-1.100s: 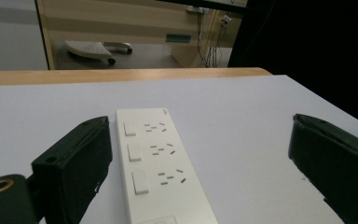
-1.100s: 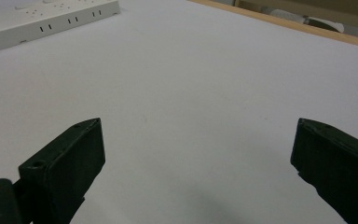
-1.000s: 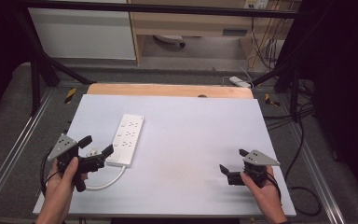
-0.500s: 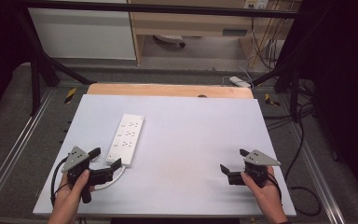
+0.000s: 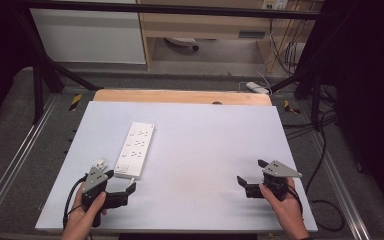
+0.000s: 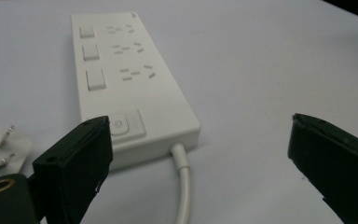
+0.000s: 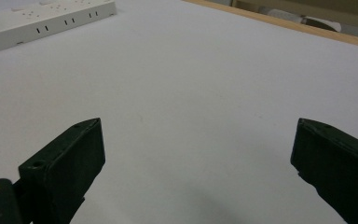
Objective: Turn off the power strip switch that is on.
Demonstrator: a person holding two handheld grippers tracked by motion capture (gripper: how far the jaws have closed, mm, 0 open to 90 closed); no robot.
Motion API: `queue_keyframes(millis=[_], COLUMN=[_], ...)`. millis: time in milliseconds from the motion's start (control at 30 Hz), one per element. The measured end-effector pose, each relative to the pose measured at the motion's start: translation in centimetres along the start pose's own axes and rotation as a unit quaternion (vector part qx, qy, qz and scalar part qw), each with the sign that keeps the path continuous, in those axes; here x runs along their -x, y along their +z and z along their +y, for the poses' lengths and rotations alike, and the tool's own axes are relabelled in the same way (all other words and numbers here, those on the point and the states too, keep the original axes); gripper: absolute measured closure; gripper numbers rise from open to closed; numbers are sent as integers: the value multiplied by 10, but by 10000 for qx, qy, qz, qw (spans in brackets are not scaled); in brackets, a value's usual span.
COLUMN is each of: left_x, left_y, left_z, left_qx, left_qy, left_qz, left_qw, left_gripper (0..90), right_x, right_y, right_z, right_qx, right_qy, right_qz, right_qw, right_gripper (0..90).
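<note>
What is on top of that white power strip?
The power strip carries three small switches beside three socket rows, plus a larger power button near its cord. Nothing rests on it. Its underside against the table is hidden.

No words, brands or numbers can be read. One sign is seen: a small round power mark on the big button [image 6: 123, 125] of the white power strip [image 6: 130, 79], at its 6 o'clock end.

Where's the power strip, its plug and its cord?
Power strip [image 6: 135, 79], left gripper view, top face by the sockets.
Plug [image 6: 2, 144], left gripper view, white body beside the metal pins.
Cord [image 6: 184, 186], left gripper view, white length below the strip's near end.
</note>
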State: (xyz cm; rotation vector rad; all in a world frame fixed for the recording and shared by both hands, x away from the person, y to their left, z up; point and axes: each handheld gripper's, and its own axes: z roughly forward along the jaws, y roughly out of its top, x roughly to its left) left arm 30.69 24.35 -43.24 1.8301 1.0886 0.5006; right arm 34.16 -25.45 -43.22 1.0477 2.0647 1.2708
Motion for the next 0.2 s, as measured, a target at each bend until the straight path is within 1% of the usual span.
queue_keyframes(millis=[100, 133, 167, 200], left_x=[2, 3, 3, 2], left_y=[4, 4, 4, 2], left_z=[-6, -6, -5, -4], left_qx=[-211, -235, -181, -81], left_qy=[72, 105, 105, 38], left_qz=[2, 44, 84, 105], left_qw=[9998, 9997, 9997, 9999], left_gripper=[66, 67, 70, 71], right_x=[0, 0, 1, 1], right_y=[0, 0, 0, 0], right_z=[0, 0, -1, -1], right_qx=[-11, -24, -34, -44], right_qy=[12, 21, 27, 34], right_qz=[-4, -10, -19, -39], right_qw=[10000, 10000, 10000, 10000], right_gripper=[31, 30, 30, 31])
